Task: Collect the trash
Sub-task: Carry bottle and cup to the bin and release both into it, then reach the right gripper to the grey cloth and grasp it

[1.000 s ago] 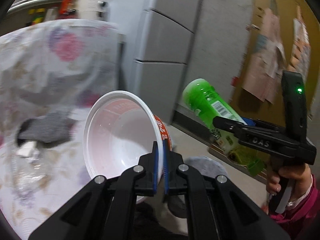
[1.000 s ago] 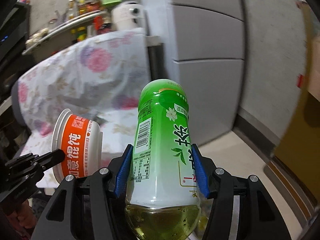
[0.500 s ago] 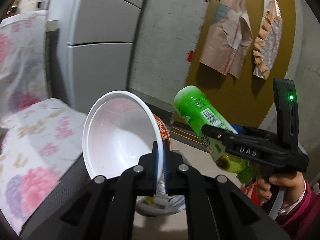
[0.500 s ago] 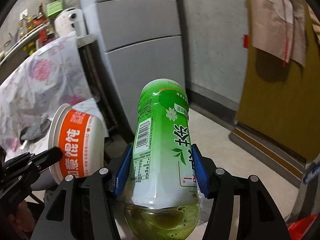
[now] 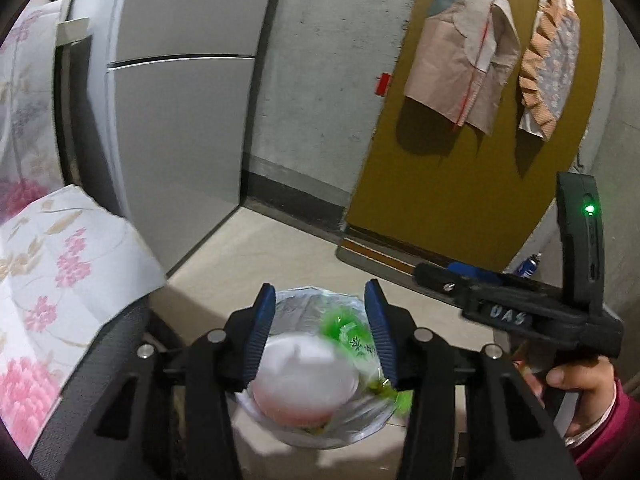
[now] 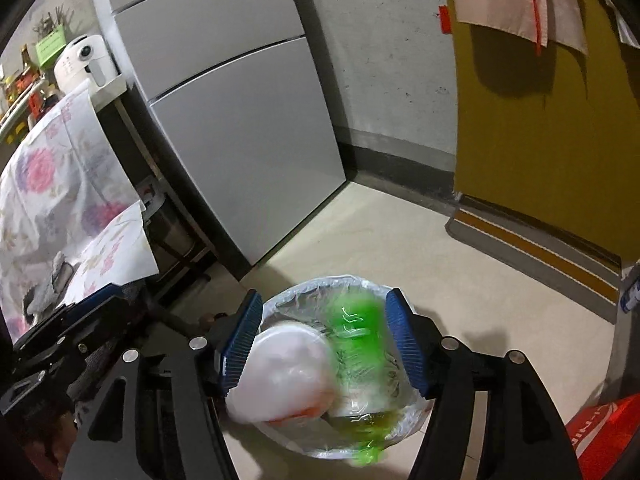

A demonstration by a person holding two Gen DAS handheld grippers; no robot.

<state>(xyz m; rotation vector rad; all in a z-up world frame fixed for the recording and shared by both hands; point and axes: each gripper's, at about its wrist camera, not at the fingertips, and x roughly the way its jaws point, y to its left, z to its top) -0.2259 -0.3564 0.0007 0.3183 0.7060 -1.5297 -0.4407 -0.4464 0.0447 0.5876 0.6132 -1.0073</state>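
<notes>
A grey refrigerator (image 6: pixel 240 128) is seen at the far left, with a mustard-yellow door (image 6: pixel 540 152) at the far right and a pale floor (image 6: pixel 400 248) between them. A floral cloth (image 5: pixel 60 280) is draped over the counter at the left. A bin lined with a clear plastic bag (image 6: pixel 296 300) is seen low in both views, near the claws. Inside it, a white noodle bowl (image 6: pixel 286 372) with an orange side lies at the left and a green tea bottle (image 6: pixel 356 332) lies just beside it at the right; both are blurred. The left claw (image 5: pixel 322 332) is spread wide above the bin, with nothing between its blue pads. The right claw (image 6: pixel 324 340) is likewise spread and holds nothing. A red object (image 6: pixel 600 436) is seen at the near right edge.
</notes>
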